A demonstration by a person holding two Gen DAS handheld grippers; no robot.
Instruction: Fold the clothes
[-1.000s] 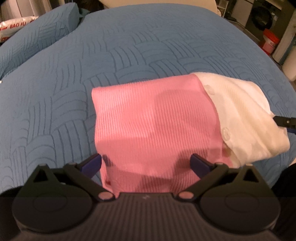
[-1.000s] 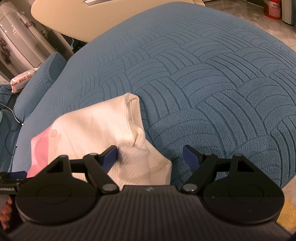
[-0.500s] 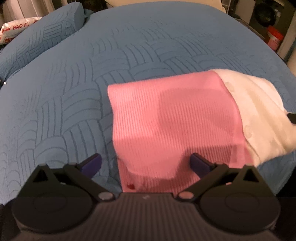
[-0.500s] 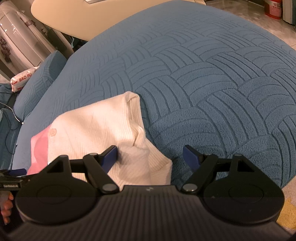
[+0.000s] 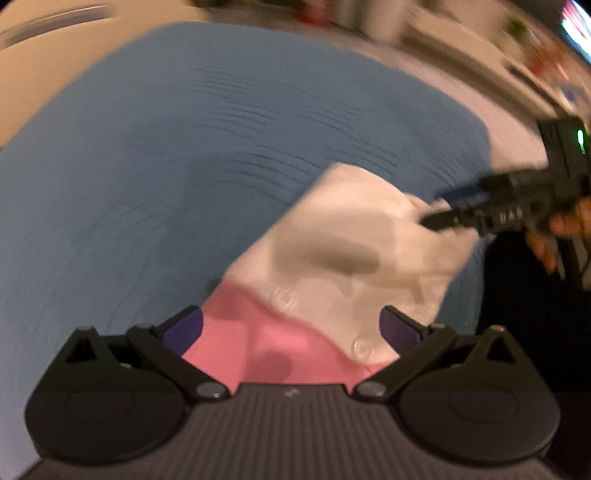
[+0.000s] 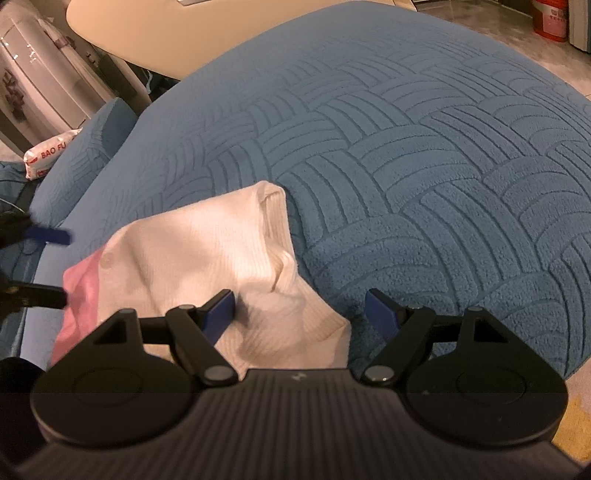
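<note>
A folded pink and white knit garment point(image 5: 332, 266) lies on the blue quilted bed point(image 5: 184, 147). Its white part point(image 6: 199, 254) faces the right wrist view, and a strip of its pink part point(image 6: 79, 291) shows at the left. My left gripper point(image 5: 291, 328) is open and empty, with the pink end between its fingers. My right gripper point(image 6: 299, 310) is open and empty over the white end's corner. It also shows in the left wrist view point(image 5: 439, 210), at the white edge. The left wrist view is blurred.
A blue pillow point(image 6: 81, 155) and a white packet point(image 6: 48, 155) lie at the far left of the bed. A cream headboard point(image 6: 221, 33) stands behind. A red bucket point(image 6: 552, 18) stands on the floor past the bed's right edge.
My left gripper has swung to the right and closer to the garment, so it now looks along it toward the white end and the right gripper. The right gripper has barely moved.
</note>
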